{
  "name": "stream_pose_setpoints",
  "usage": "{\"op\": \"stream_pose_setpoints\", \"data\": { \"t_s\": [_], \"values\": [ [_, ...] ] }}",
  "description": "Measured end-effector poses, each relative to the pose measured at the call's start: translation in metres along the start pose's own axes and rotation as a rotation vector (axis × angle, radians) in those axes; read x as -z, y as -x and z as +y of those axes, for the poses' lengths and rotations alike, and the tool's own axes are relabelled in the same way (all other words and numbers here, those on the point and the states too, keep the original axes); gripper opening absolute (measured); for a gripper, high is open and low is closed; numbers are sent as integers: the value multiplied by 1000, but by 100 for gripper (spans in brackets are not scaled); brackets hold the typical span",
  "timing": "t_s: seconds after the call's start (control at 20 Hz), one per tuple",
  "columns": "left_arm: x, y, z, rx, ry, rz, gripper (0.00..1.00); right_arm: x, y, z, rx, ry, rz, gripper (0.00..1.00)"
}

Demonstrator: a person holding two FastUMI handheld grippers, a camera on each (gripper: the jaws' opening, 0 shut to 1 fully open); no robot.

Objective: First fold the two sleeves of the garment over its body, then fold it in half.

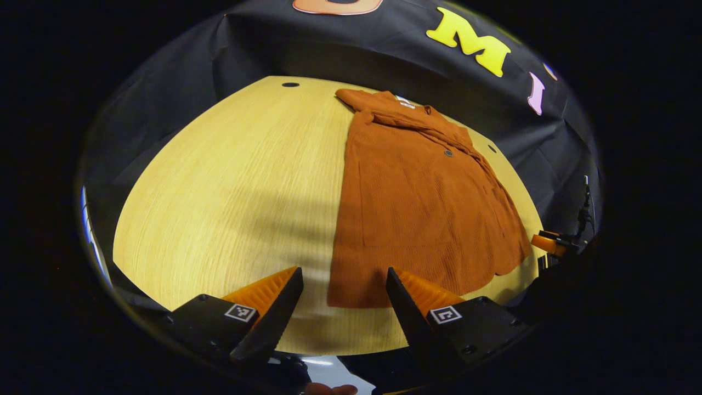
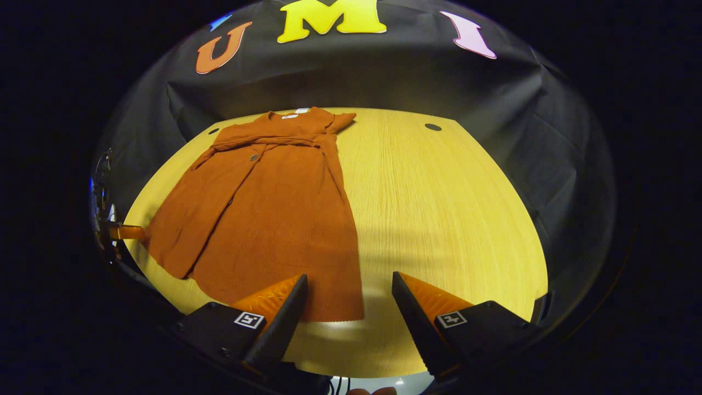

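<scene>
A rust-orange garment (image 1: 417,208) lies flat on the wooden table (image 1: 230,192), collar at the far side and hem toward me. Its sleeves (image 1: 417,123) look folded across the upper body. My left gripper (image 1: 344,296) is open, just above the table, with the hem's near left corner between its fingers but untouched. In the right gripper view, the garment (image 2: 263,219) spreads to the left, sleeves (image 2: 274,141) crossing below the collar. My right gripper (image 2: 349,299) is open over the hem's right corner. Each view catches the other gripper at its edge (image 1: 548,241) (image 2: 123,232).
Small dark holes (image 1: 290,84) (image 2: 432,127) mark the table's far corners. Bare table (image 2: 439,208) stretches beside the garment. Black cloth walls close in behind and at the sides. The table's front edge runs just beneath both grippers.
</scene>
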State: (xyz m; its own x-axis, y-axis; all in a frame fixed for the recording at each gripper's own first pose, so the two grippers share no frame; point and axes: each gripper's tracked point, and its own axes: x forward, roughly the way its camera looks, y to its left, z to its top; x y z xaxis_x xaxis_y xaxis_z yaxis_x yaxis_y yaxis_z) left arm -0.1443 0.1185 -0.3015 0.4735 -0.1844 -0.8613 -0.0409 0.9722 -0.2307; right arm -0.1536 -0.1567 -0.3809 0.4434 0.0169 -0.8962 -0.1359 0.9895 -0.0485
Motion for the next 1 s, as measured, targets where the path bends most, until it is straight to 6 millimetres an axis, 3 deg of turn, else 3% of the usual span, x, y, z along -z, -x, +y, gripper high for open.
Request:
{"op": "stream_pose_setpoints", "data": {
  "t_s": [0.15, 0.35, 0.5, 0.55, 0.65, 0.7, 0.75, 0.8, 0.85, 0.9, 1.0],
  "values": [
    [4, -3, -9, 16, -1, 20, 99, 18, -15, 8, -12, 12, 62, 98],
    [0, -7, -18, 26, 37, 2, 98, 13, -17, 12, -19, 9, 64, 96],
    [4, -11, -47, 83, 59, 11, 96, 12, -20, 18, -27, 10, 66, 96],
    [5, -14, -52, 84, 47, 16, 94, 12, -19, 20, -26, 12, 70, 87],
    [4, -20, -52, 58, 34, 26, 89, 9, -13, 27, -37, 3, 74, 80],
    [4, -22, -54, 61, 39, 41, 87, 9, -14, 31, -45, 3, 76, 64],
    [5, -22, -50, 42, 37, 53, 78, 11, -20, 34, -61, 6, 75, 49],
    [3, -26, -41, 12, 25, 45, 56, 8, -20, 37, -81, -2, 76, 42],
    [-1, -27, -41, 21, 33, 38, 35, 7, -20, 38, -90, -13, 80, 22],
    [-2, -28, -42, 21, 32, 53, 13, 6, -21, 38, -99, -25, 82, 16],
    [-1, -26, -43, 19, 3, 70, 9, 4, -22, 38, -119, -60, 99, 13]
  ]
}}
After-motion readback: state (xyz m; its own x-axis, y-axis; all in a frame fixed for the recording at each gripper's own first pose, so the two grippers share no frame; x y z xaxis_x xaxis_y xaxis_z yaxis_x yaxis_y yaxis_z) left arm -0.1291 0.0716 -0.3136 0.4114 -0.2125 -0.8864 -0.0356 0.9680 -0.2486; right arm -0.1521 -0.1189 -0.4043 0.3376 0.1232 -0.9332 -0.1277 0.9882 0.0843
